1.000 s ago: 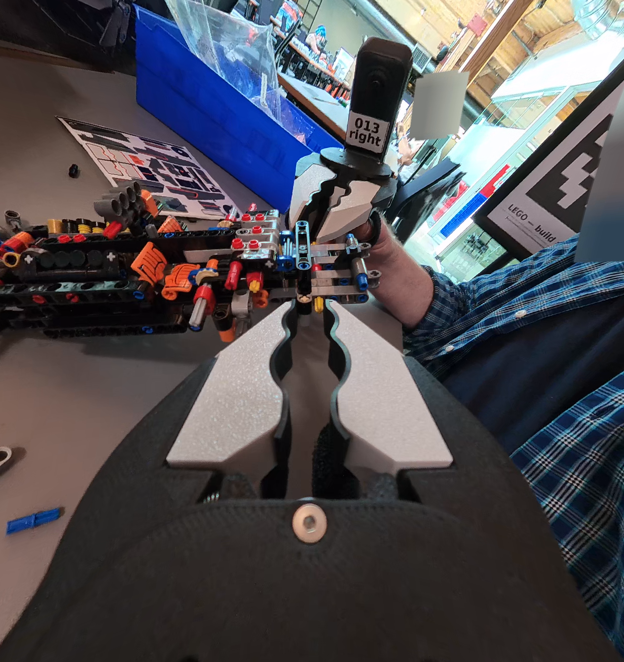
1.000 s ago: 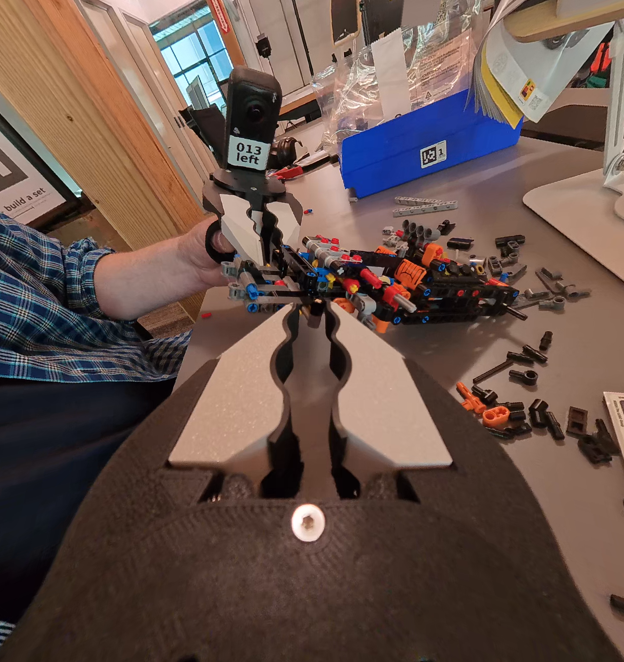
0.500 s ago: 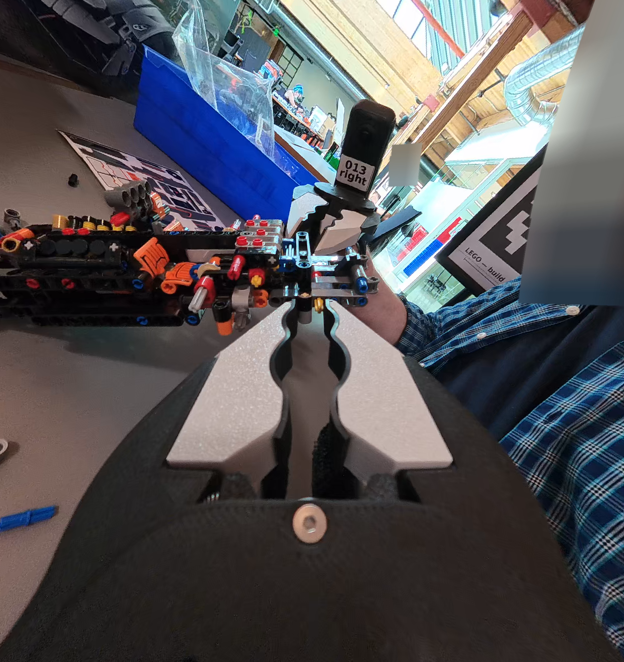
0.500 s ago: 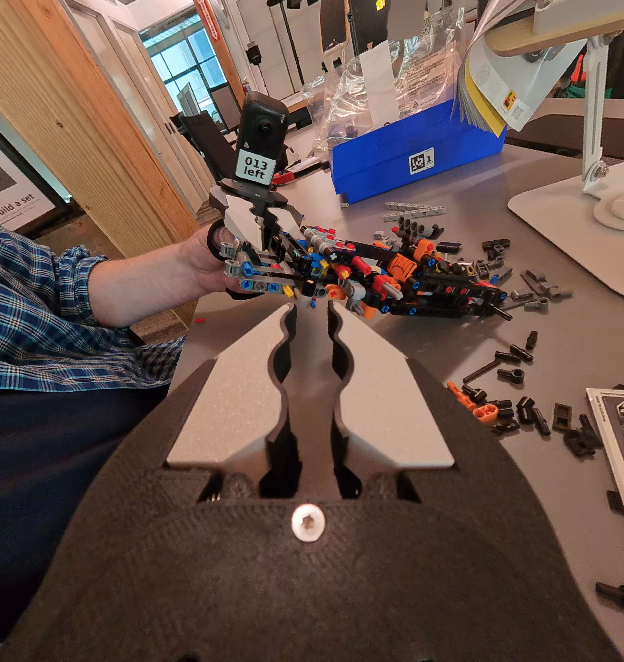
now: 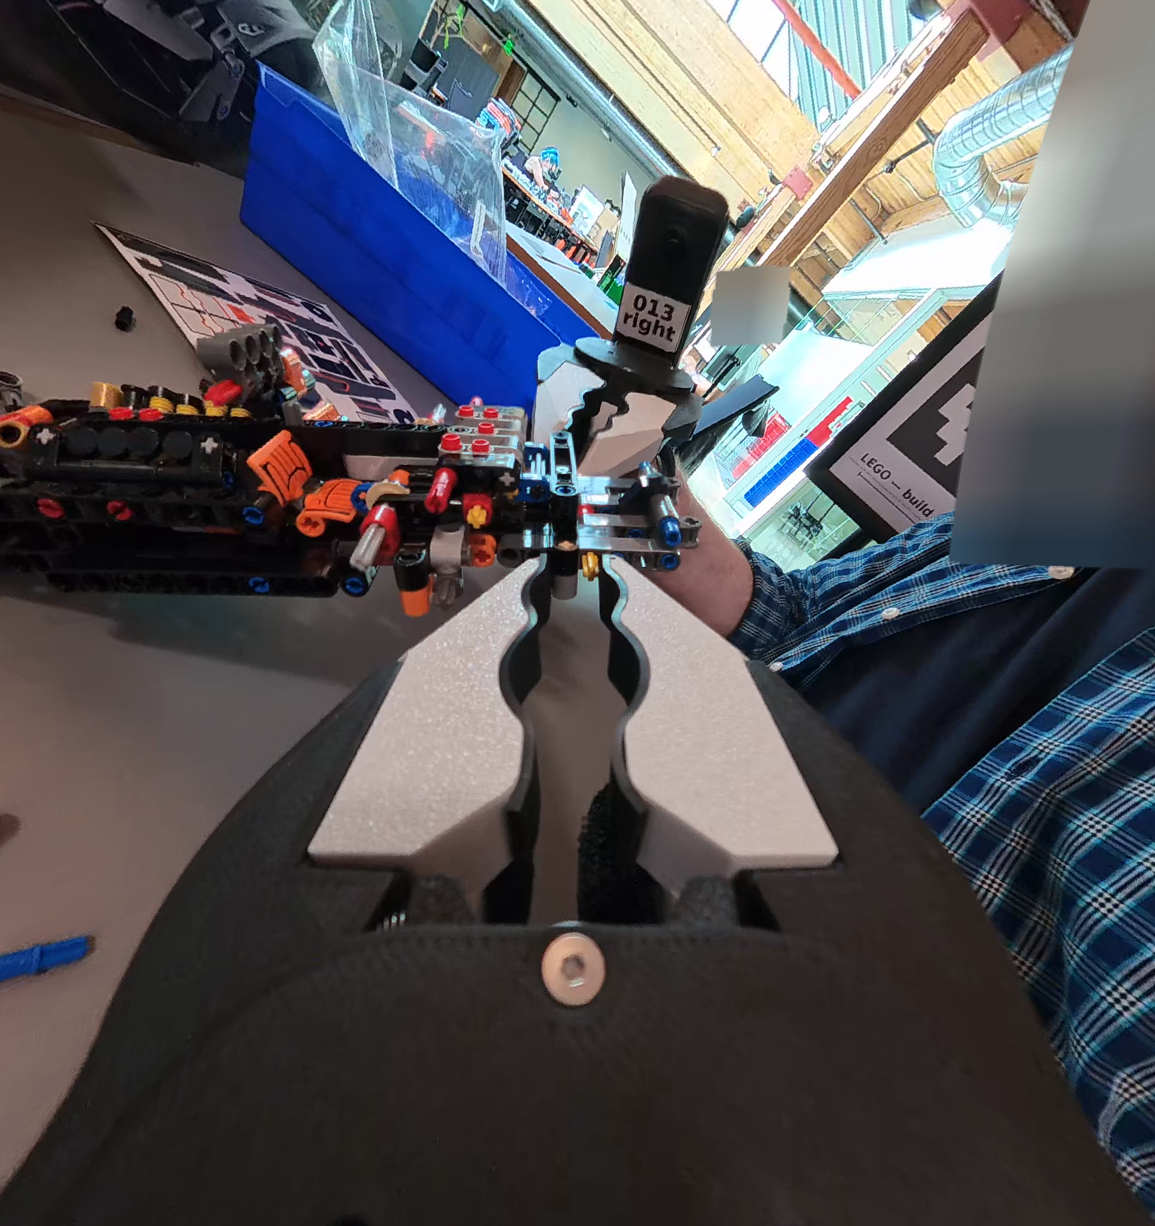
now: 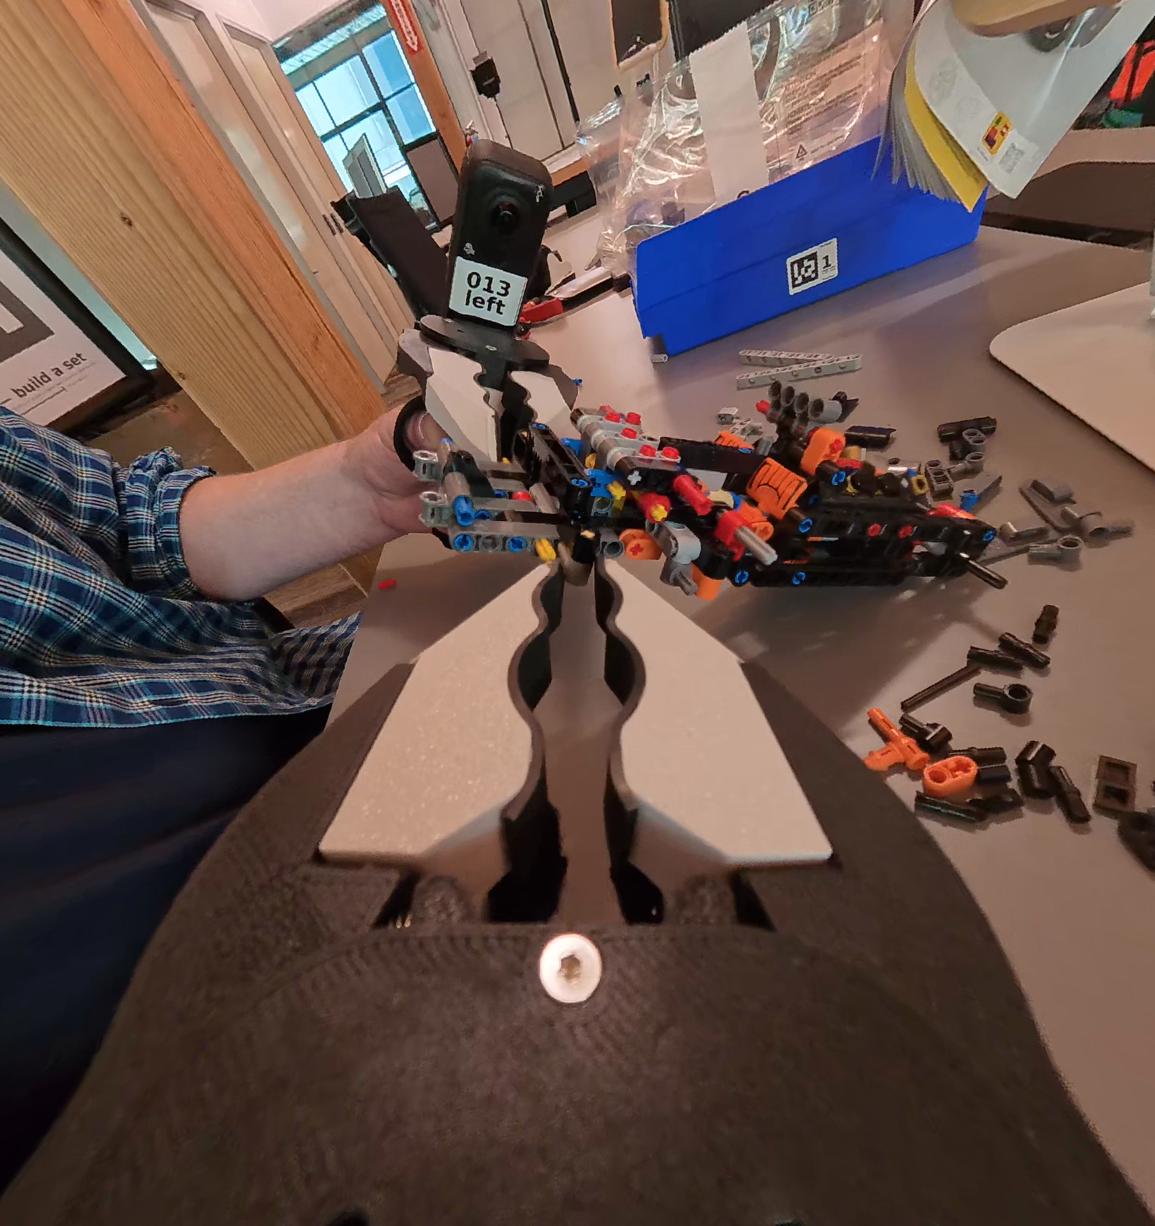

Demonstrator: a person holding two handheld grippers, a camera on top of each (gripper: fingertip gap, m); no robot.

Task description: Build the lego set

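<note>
The long black Lego Technic model (image 5: pixel 229 491), with orange, red and blue parts, lies across the grey table. It also shows in the right wrist view (image 6: pixel 793 504). Its near end is held up off the table. My left gripper (image 5: pixel 569 574) is shut on a black piece at that end. My right gripper (image 6: pixel 578 570) is shut on a small piece on the opposite side of the same end. Each gripper shows in the other's view, the right one (image 5: pixel 584 431) and the left one (image 6: pixel 503 424), both pointing at the model's end.
A blue bin (image 6: pixel 793 265) with plastic bags stands at the back. A sticker sheet (image 5: pixel 263 318) lies behind the model. Loose black and orange parts (image 6: pixel 992 763) lie to the right, and a blue pin (image 5: pixel 30 958) to the left. A white stand base (image 6: pixel 1092 371) is at far right. Across from one pair of fingers to the other is roughly 7 centimeters. From the left gripper's tips to the blue pin (image 5: pixel 30 958) is close to 15 centimeters.
The model's near end has been lifted and tilted between the two grippers. My right gripper, drawn back a little half a second ago, is closed in on the model's end again.
</note>
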